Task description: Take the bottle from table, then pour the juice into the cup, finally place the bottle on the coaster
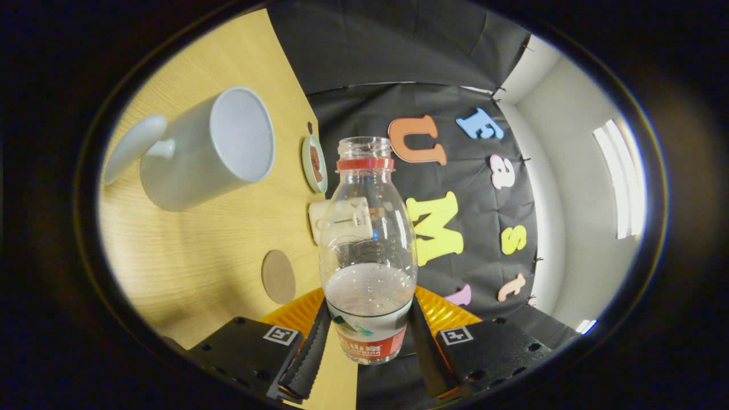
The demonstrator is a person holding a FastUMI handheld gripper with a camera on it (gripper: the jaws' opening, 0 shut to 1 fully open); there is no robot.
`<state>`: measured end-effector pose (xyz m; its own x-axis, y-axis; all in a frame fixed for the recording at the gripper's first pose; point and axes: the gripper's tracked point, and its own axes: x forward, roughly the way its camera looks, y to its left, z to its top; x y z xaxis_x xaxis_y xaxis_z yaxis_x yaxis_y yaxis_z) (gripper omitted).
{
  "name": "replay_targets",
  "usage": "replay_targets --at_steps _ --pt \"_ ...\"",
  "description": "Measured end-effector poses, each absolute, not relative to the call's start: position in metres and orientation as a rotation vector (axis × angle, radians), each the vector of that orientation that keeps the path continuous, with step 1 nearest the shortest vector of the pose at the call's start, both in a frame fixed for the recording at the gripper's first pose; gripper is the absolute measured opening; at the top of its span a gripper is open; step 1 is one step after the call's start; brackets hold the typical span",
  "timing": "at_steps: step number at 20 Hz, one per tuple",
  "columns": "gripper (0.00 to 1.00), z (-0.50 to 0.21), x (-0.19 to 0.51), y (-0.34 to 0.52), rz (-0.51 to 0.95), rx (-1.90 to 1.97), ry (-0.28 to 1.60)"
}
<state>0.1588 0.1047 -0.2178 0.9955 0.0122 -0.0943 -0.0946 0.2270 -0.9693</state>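
gripper (367, 347) seemingly clamping bottle (367, 250), cup (208, 148) apart — table-edge near

Wooden table (188, 250), black cloth wall (398, 51), bright window (623, 176)

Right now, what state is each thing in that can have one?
Clear plastic bottle: uncapped, held between both fingers, tilted with the gripper, some liquid left in its lower part.
White ceramic mug: on the wooden table, mouth open, no liquid visible inside.
Round brown coaster: lying flat on the table, nothing on it.
Gripper: shut on the bottle's labelled lower part.
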Motion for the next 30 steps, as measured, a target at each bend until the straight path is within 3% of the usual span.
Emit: replay_targets --at_steps 16,30 --pt "0.75 -0.187 0.153 0.118 0.116 -1.641 -0.027" --pt "0.75 -0.183 0.154 0.117 0.114 -1.677 -0.021"
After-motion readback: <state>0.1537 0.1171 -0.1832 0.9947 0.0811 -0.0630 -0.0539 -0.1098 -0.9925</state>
